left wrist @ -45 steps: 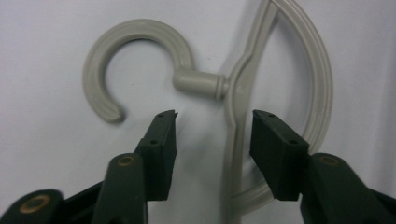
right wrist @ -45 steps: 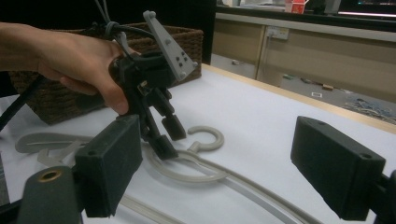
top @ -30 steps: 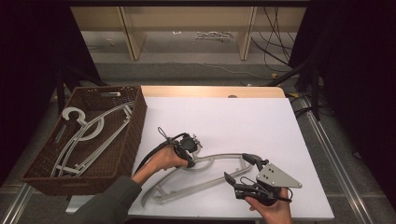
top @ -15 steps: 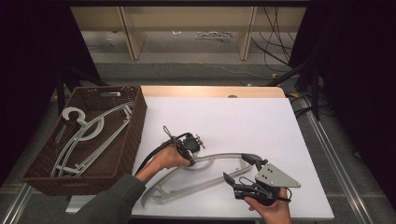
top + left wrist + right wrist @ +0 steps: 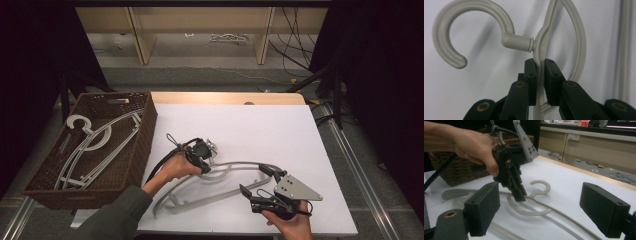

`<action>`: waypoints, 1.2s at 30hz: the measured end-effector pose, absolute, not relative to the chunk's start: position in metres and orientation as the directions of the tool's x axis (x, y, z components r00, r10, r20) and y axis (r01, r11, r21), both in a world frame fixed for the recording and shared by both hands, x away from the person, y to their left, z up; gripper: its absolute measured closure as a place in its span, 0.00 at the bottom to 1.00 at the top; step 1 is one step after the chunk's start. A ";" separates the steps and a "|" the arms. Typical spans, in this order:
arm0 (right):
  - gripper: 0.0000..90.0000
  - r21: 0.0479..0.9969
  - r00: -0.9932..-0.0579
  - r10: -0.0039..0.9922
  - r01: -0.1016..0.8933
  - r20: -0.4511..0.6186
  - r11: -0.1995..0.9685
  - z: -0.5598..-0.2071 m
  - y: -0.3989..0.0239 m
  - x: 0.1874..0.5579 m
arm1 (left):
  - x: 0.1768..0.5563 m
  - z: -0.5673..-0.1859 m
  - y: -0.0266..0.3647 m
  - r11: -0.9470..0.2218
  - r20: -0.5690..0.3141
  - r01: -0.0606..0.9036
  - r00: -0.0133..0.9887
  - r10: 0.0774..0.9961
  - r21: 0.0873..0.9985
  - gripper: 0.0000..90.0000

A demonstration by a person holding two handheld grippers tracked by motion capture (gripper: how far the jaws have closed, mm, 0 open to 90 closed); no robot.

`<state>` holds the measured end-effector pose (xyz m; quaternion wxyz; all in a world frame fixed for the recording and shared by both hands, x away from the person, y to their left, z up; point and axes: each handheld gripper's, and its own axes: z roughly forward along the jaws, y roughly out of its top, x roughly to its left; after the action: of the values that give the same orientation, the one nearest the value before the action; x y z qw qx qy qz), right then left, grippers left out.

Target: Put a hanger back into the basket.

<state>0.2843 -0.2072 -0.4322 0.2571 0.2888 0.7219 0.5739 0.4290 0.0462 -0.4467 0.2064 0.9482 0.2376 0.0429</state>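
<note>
Our left gripper (image 5: 539,65) has just been closing and now pinches the pale grey plastic hanger (image 5: 541,37) just below its hook; our right gripper (image 5: 540,212) stands spread, near right, holding nothing.

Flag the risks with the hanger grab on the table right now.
1. The left hand-held gripper pinches only the thin neck of the hanger below its hook; lifted, the hanger may swing or slip.
2. The right hand-held gripper stands open, so the far end is unsupported.

A lab-like recording room: white-topped table (image 5: 260,125), black drapes (image 5: 380,75), loose floor cables (image 5: 295,50), plain wooden benches (image 5: 200,20).
</note>
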 end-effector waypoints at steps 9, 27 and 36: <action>0.19 0.971 -0.699 0.715 0.157 -0.020 0.180 -0.431 -0.208 0.282 | 0.431 -0.417 0.052 -0.786 0.044 0.367 0.894 0.445 0.497 0.91; 0.19 0.972 -0.698 0.716 0.154 -0.022 0.179 -0.431 -0.208 0.282 | 0.437 -0.361 0.073 -0.676 0.058 0.384 0.844 0.534 0.629 0.91; 0.19 0.973 -0.699 0.715 0.150 -0.022 0.176 -0.431 -0.208 0.282 | 0.439 -0.311 0.088 -0.625 0.098 0.355 0.815 0.571 0.696 0.91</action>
<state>0.2820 -0.2078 -0.4308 0.2485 0.2981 0.7255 0.5683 0.4387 0.0875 -0.3111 0.3459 0.8876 0.2609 0.1566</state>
